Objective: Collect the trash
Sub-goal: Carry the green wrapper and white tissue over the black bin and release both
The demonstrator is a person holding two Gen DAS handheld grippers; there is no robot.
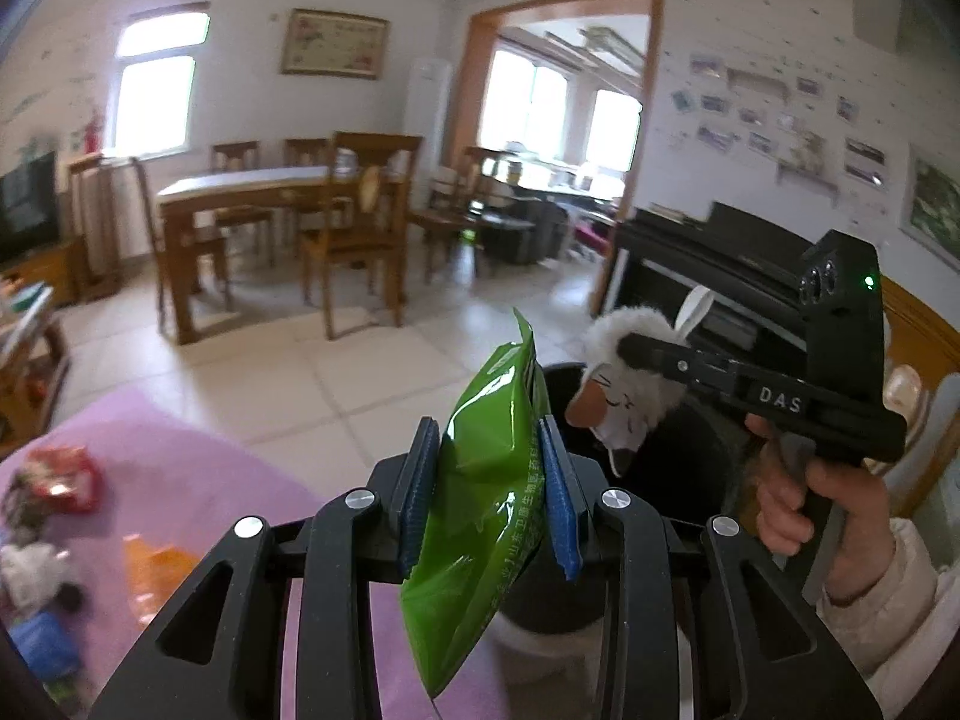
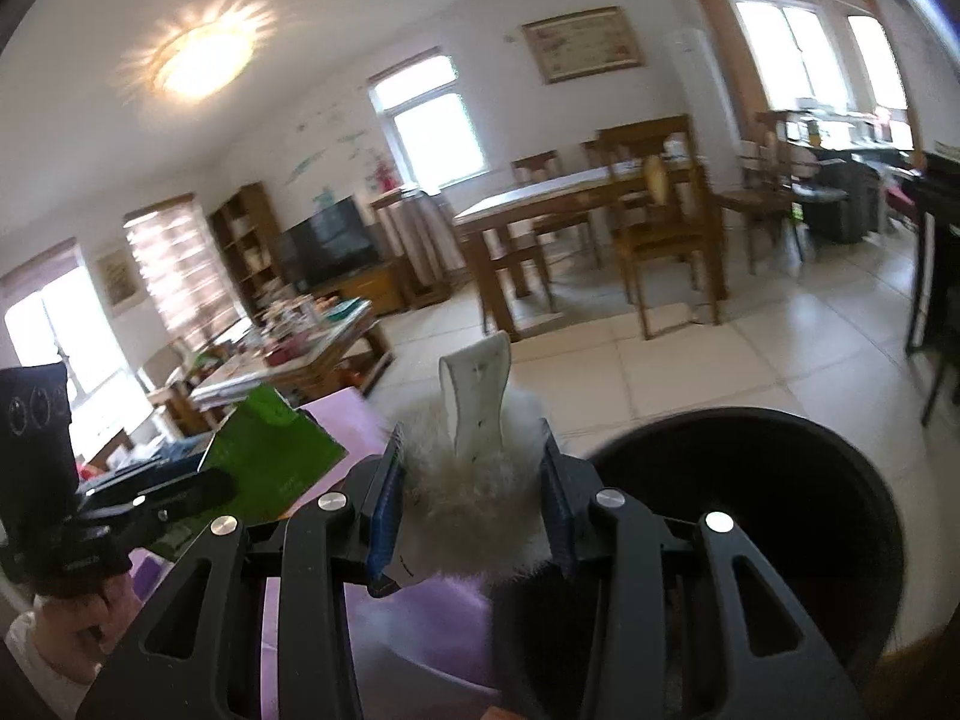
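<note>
The left gripper clamps a glossy green snack packet between its blue pads, just beside a black bin. The right gripper squeezes a furry white plush toy with a white tag, at the rim of the bin. Only the left wrist view shows more litter, seemingly wrappers, blurred on the purple mat. Only the right wrist view shows the bin's dark open mouth and a cluttered coffee table.
</note>
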